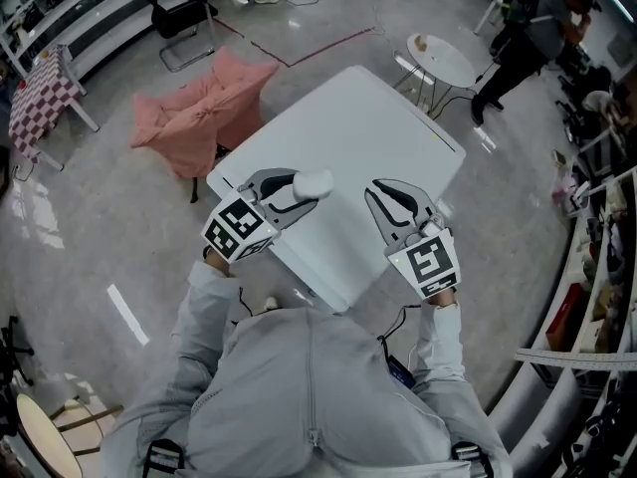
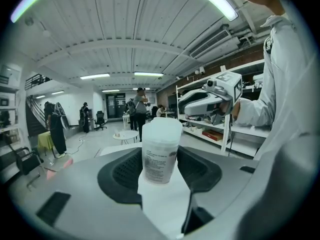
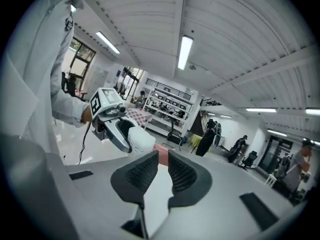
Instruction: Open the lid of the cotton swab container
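Your main risk sits right at the grip. The left gripper (image 1: 295, 191) has the cotton swab container (image 2: 160, 156) clamped by its labelled lower body only, with the taller part and the lid (image 2: 162, 128) standing free above the pads. The plastic looks smooth. If you pull or twist the lid hard, the container could rotate, tilt or slide out of the pads. It hangs above the white table (image 1: 368, 137) rather than resting on it, so nothing would catch it, and swabs could spill if the lid pops off suddenly.

The second risk is the right gripper (image 3: 163, 159). Its jaws are all but closed, with only a thin slit between the ribbed pads and nothing in it. At that width they cannot get around the lid, and coming in like this would only knock the container sideways. You would have to spread them first.

The left jaws stand wide and are clenched on the container, which stands upright between them with its lid apparently seated. The right gripper is off to the side of it, apart and not touching. Both are over the near part of the table.
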`<state>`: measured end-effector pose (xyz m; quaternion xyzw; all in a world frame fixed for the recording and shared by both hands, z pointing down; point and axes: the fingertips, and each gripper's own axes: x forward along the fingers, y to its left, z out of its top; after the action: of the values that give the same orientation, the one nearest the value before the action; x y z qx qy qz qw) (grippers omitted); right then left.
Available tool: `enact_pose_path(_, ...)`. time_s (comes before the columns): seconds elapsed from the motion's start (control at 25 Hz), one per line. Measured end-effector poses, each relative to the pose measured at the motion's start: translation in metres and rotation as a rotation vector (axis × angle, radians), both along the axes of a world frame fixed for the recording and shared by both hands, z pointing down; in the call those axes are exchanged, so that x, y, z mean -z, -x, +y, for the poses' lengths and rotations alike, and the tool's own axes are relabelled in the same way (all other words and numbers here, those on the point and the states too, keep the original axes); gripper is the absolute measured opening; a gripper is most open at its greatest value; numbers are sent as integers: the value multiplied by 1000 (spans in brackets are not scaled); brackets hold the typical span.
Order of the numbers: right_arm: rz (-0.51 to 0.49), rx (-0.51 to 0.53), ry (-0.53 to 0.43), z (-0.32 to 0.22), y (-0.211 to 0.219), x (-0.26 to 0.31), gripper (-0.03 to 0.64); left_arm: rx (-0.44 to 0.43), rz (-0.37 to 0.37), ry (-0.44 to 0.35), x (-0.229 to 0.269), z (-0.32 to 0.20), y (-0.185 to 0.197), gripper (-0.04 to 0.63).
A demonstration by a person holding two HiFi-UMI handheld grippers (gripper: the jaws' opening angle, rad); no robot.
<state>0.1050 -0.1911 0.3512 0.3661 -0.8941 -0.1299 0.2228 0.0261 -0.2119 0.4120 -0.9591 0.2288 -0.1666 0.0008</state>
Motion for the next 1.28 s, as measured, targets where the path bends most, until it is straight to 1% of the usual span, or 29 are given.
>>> enact_pose_path(0.08, 46, 64, 19, 4, 14, -8, 102, -23, -30, 6, -7, 4, -1, 230)
enact_pose_path(0.2, 83, 152, 49, 13, 30, -21, 129, -64, -88, 23, -19, 12, -5, 230)
enact_pose_path(0.28, 112, 197, 71, 17, 39, -32, 153, -97, -148, 28, -29, 15, -6, 230)
enact_pose_path(0.4, 152, 233, 97, 20, 48, -45, 171, -137, -238, 25, -42, 19, -8, 230)
enact_pose_path(0.48, 183, 253, 114, 26, 51, -54, 179, -151, -283, 27, -51, 25, -11, 230)
enact_pose_path(0.64, 273, 284, 136, 32, 56, -74, 188, -171, -372, -1, -63, 31, -16, 230)
enact_pose_path(0.92, 385, 299, 147, 37, 57, -99, 198, -216, -450, -18, -79, 41, -24, 229)
enact_pose_path(1.12, 471, 324, 152, 42, 58, -114, 199, -250, -523, -49, -89, 45, -27, 229)
enact_pose_path(1.28, 506, 329, 158, 43, 56, -121, 204, -267, -558, -63, -94, 47, -28, 227)
